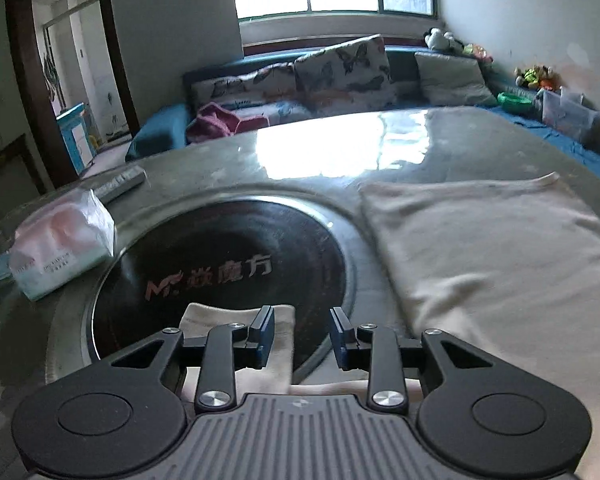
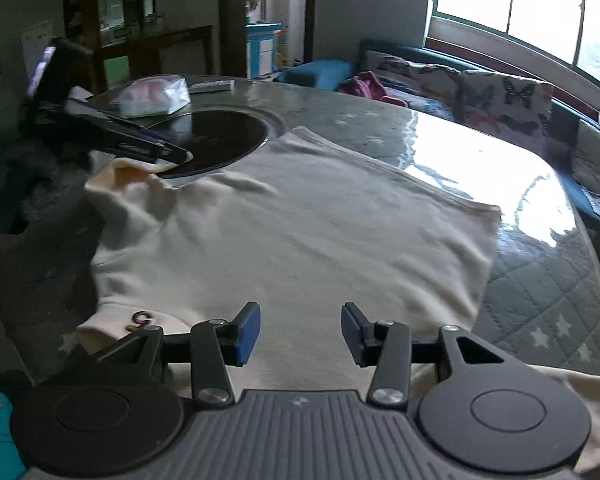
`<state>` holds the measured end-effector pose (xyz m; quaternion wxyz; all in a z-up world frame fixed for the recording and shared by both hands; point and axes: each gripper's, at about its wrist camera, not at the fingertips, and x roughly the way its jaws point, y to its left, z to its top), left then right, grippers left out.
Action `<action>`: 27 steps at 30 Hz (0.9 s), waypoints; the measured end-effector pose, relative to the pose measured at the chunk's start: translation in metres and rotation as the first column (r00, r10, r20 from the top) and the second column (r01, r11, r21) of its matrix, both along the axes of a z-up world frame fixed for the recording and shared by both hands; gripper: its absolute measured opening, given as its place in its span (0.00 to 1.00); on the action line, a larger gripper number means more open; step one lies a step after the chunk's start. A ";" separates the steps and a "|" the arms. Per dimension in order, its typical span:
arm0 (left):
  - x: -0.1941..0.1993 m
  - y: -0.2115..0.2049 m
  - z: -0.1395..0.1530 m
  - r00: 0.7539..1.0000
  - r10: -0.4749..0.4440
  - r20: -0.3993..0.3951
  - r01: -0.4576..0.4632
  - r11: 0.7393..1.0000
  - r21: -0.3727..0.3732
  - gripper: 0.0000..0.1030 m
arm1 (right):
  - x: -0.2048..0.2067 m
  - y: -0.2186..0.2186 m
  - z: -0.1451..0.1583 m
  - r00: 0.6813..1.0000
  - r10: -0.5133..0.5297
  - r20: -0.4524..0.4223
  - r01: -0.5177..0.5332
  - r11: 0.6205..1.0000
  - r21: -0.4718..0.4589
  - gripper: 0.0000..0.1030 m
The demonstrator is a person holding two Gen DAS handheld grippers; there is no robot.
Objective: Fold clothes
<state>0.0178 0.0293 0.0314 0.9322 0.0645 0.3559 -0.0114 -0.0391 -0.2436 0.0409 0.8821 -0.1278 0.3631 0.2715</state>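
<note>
A cream garment (image 2: 292, 236) lies spread flat over the near half of a glossy round table (image 2: 440, 148), its far hem running from 11 o'clock toward 3 o'clock in the right wrist view, and a small dark emblem (image 2: 140, 318) shows on its near left part. The right gripper (image 2: 300, 330) hovers over the garment's near edge with its 2 blue pads well apart and only flat cloth showing in the gap, nothing pinched. At 9 o'clock of the garment, a cream sleeve end (image 1: 240, 320) drapes onto the black round cooktop (image 1: 228, 268) set into the table. The left gripper (image 1: 302, 336) sits there, jaws parted; the sleeve lies under its left finger, gripped by neither pad. Beyond the cooktop at 10 o'clock rest a tissue pack (image 1: 60, 240) and a remote (image 1: 122, 182). Behind the table stands a sofa with butterfly cushions (image 1: 340, 68).
</note>
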 end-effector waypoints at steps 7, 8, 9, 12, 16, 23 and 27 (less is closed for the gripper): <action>0.005 0.015 -0.012 0.999 0.033 -0.021 -0.033 0.999 -0.036 0.23 | 0.002 0.005 -0.002 1.000 0.009 -0.009 -0.009 1.000 -0.005 0.45; 0.005 0.016 -0.011 0.999 0.034 -0.017 -0.034 0.999 -0.034 0.14 | 0.001 0.006 -0.002 1.000 0.008 -0.011 -0.008 1.000 -0.006 0.45; 0.005 0.017 -0.010 0.999 0.034 -0.011 -0.034 0.999 -0.036 0.08 | 0.001 0.006 -0.001 1.000 0.009 -0.011 -0.009 1.000 -0.008 0.45; -0.001 0.032 -0.003 0.997 0.071 0.025 -0.069 0.995 -0.077 0.04 | 0.001 0.009 -0.001 1.000 0.015 -0.008 -0.015 1.000 -0.013 0.45; -0.022 0.064 0.015 0.982 0.161 0.098 -0.143 0.975 -0.171 0.04 | 0.000 0.015 0.004 0.999 0.031 0.007 -0.031 0.999 -0.021 0.45; -0.070 0.117 0.031 0.939 0.288 0.185 -0.232 0.933 -0.276 0.04 | -0.002 0.046 0.020 0.988 0.155 0.023 -0.156 0.988 0.015 0.45; -0.088 0.131 0.018 0.935 0.312 0.168 -0.262 0.928 -0.264 0.04 | -0.005 0.080 0.020 0.956 0.294 0.019 -0.295 0.955 0.027 0.45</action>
